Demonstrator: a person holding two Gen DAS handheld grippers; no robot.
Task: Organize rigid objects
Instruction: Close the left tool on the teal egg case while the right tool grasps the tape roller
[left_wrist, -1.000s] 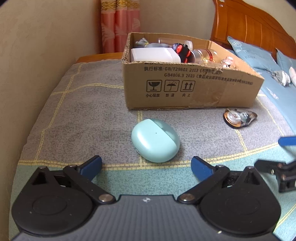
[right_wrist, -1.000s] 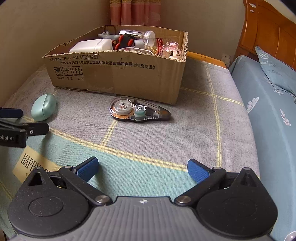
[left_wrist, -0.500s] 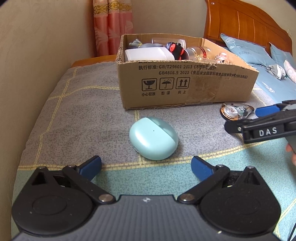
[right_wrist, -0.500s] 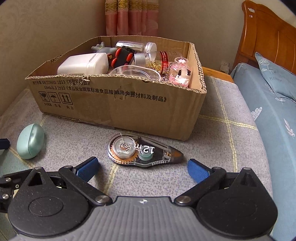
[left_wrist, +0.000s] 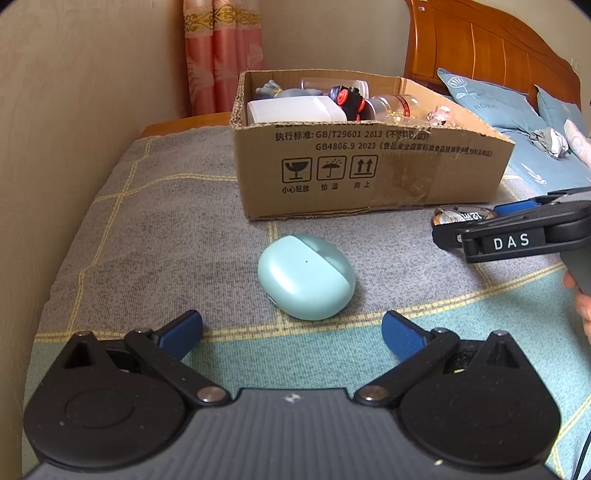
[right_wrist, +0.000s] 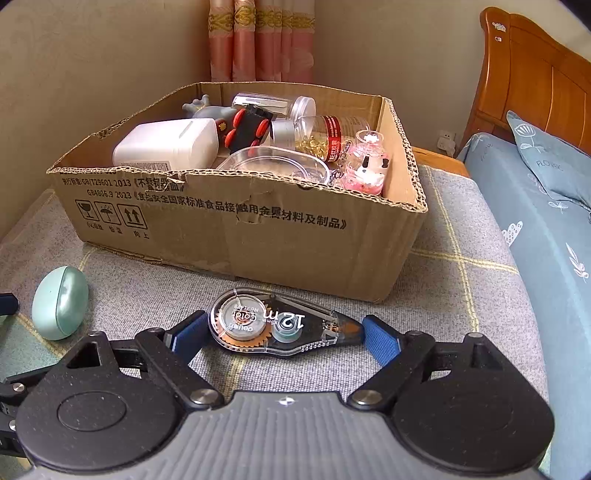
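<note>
A clear correction tape dispenser (right_wrist: 280, 325) lies on the grey checked blanket in front of the cardboard box (right_wrist: 258, 225). It lies lengthwise between the blue pads of my right gripper (right_wrist: 284, 330), whose jaws are closing. The pads stand right at its two ends, and no firm press shows. A mint-green oval case (left_wrist: 306, 277) rests just ahead of my left gripper (left_wrist: 291, 330), which is open with nothing between its fingers. In the left wrist view, the right gripper (left_wrist: 476, 221) reaches in from the right over the tape (left_wrist: 461, 216). The case (right_wrist: 61, 302) also shows at the left of the right wrist view.
The box holds a white bottle (right_wrist: 166, 146), a clear tub (right_wrist: 277, 162), jars, a black-and-red toy and a pink figure (right_wrist: 367, 168). A beige wall runs along the left. Blue bedding (right_wrist: 535, 229) and a wooden headboard (right_wrist: 535, 74) are on the right.
My right gripper moved forward toward the box until the tape dispenser lay between its pads, and its jaws have narrowed. The left gripper and the green case stayed in place.
</note>
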